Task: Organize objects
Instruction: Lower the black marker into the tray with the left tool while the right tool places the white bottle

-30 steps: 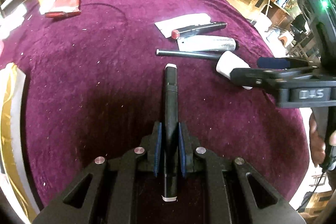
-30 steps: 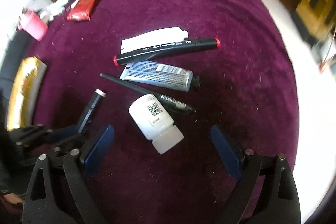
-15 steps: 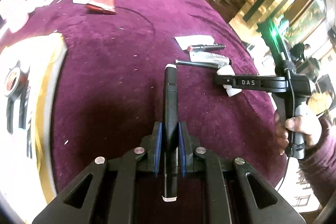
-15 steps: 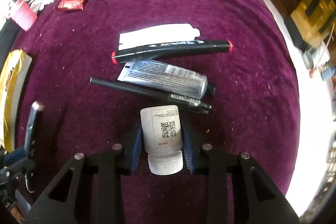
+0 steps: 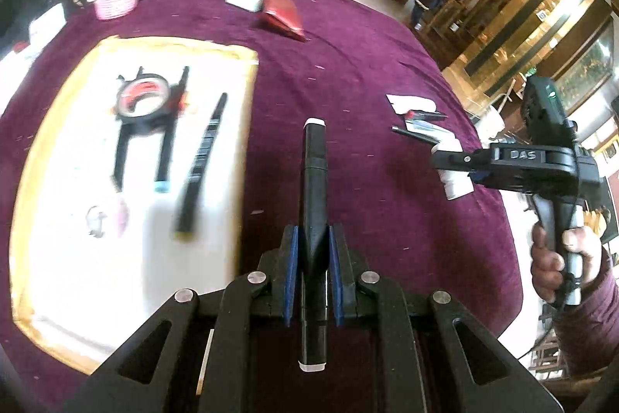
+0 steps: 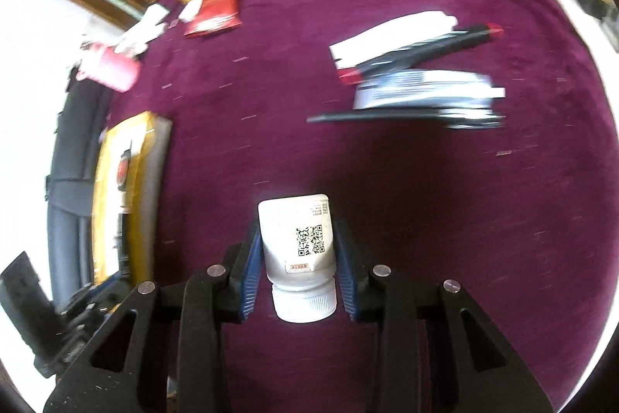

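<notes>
your worktop [image 5: 367,64] is a round one under purple cloth. the tray [image 5: 247,111] lies at its left edge, with a tape roll [image 5: 144,99] and a pen [image 5: 201,157] inside. a pile of tubes and pens [image 6: 418,80] sits toward the right edge. your right tongs [image 6: 297,258] have just closed on the bottle [image 6: 296,250], cap toward you, lifted off the cloth. your left tongs [image 5: 312,258] are clamped on the marker [image 5: 314,188], held just right of the tray.

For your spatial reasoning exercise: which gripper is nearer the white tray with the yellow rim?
Left. The left gripper hovers beside the tray; the right gripper is farther off.
</notes>
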